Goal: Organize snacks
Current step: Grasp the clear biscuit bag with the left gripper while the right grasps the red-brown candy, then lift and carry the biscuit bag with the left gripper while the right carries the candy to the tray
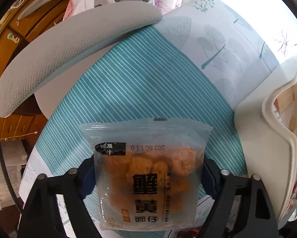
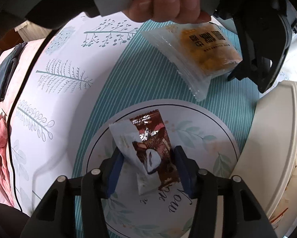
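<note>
Snacks sit in both grippers above a bench covered in a teal striped cloth (image 1: 140, 83). The left gripper (image 1: 148, 178) points down with a clear packet of orange puffs (image 1: 148, 176) between its blue pads, which stand at the packet's two side edges; whether they press on it cannot be told from the left wrist view. The right wrist view shows the same packet (image 2: 200, 53) hanging close over the cloth, with a hand (image 2: 168, 2) on that gripper's handle above it. The right gripper (image 2: 148, 170) is partly closed on two small wrappers at once, a brown chocolate one (image 2: 158, 144) and a white one (image 2: 126, 140) (the white overlaps the brown on its left side), held over a round leaf-printed plate (image 2: 208, 134). A white tub (image 2: 271, 138) stands just beside the plate. A grey chair back (image 1: 69, 51) curves beyond the bench edge.
</note>
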A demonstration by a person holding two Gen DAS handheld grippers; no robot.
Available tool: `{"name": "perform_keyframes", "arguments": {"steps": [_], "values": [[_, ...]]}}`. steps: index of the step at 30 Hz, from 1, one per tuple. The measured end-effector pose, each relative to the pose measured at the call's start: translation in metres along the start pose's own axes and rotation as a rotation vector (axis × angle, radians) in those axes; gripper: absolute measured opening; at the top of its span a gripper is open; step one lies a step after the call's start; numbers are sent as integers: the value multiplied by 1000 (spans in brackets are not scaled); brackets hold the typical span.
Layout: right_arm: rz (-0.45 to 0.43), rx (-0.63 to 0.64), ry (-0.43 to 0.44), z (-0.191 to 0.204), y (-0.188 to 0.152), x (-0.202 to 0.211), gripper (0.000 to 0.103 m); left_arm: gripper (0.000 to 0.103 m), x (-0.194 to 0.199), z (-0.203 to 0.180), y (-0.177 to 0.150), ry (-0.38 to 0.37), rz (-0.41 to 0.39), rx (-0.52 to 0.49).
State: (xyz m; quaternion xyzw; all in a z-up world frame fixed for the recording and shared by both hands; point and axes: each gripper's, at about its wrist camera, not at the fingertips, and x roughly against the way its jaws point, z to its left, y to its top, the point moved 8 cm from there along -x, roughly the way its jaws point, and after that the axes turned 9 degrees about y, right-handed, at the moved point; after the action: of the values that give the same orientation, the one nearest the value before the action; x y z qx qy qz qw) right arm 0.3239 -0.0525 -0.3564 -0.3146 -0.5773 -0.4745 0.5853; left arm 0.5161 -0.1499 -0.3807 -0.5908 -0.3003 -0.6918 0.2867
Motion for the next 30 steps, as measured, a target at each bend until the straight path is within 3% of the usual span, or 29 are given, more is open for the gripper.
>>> {"name": "perform_keyframes", "arguments": {"steps": [4,6,16,21,30], "values": [[-1,5,-1,7,0,-2,47,77,4,2,-4,-22,-15,10],[-8,2,-2,10,0,-1,39,75,8,2,-11,-31,-18,15],[23,-22,10,16,-8,3,37,73,5,32,-54,-70,30,135],[63,-27,51,28,-23,6,36,73,5,50,-91,-77,66,215],[130,-116,129,54,-62,19,34,73,32,79,-174,-131,65,408]]}}
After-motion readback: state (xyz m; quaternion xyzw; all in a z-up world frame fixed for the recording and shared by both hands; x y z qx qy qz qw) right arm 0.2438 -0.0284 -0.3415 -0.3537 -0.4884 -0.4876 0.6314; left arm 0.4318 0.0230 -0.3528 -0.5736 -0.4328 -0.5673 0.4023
